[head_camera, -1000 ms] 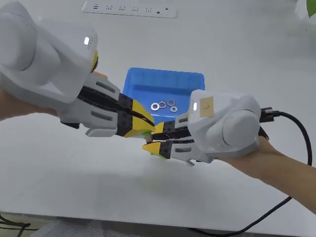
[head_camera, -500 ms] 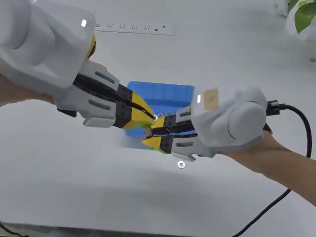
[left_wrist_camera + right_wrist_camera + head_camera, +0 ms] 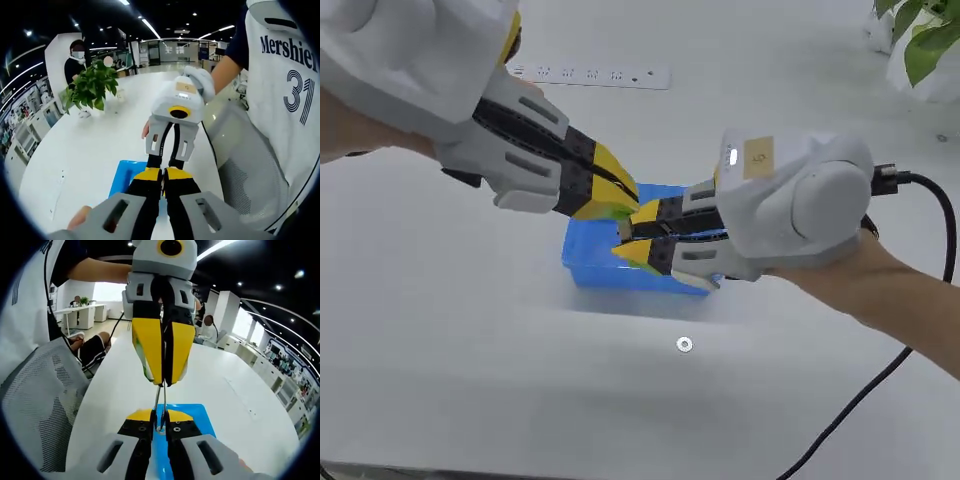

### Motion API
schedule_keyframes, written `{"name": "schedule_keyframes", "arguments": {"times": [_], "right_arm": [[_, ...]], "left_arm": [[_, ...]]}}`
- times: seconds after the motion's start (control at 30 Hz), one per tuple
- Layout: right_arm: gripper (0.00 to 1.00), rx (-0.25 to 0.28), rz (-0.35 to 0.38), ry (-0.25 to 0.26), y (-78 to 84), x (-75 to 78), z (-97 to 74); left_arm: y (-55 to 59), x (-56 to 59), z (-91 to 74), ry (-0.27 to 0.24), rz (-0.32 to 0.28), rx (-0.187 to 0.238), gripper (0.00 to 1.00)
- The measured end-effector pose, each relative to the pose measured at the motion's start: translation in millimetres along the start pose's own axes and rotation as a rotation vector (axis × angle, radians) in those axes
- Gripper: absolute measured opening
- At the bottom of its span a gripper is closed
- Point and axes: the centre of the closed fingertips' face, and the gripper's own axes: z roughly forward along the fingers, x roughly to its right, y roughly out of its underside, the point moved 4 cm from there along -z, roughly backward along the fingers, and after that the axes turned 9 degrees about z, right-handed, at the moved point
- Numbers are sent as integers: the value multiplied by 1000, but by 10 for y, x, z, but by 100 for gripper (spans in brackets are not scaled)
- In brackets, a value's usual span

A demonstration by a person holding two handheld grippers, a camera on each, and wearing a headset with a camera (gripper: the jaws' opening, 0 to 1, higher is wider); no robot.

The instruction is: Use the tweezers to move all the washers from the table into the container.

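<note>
Head view; washer [image 3: 684, 344] (apart) below tool [image 3: 625, 243]

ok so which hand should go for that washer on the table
Left, likely: the left tool holds the tweezers in shut jaws. The washer lies nearer the right tool, whose grip on them is unclear.

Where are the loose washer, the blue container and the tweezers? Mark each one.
loose washer [image 3: 684, 344]: head view, middle of the small ring.
blue container [image 3: 592, 272]: head view, front wall.
tweezers [image 3: 160, 407]: right gripper view, the thin prongs.
</note>
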Motion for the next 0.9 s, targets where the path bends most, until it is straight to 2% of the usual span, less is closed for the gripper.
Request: {"name": "schedule_keyframes", "arguments": {"times": [0.23,0.53,0.9], "right_arm": [[10,5,4,33,-6,134,-33],[10,-5,10,48,53,263,-9],[10,-32,26,41,206,426,140]], "left_arm": [[-8,-141,45,-6,21,6,6],[31,-280,124,-2,22,9,6],[198,-419,236,-1,-23,-1,6]]}}
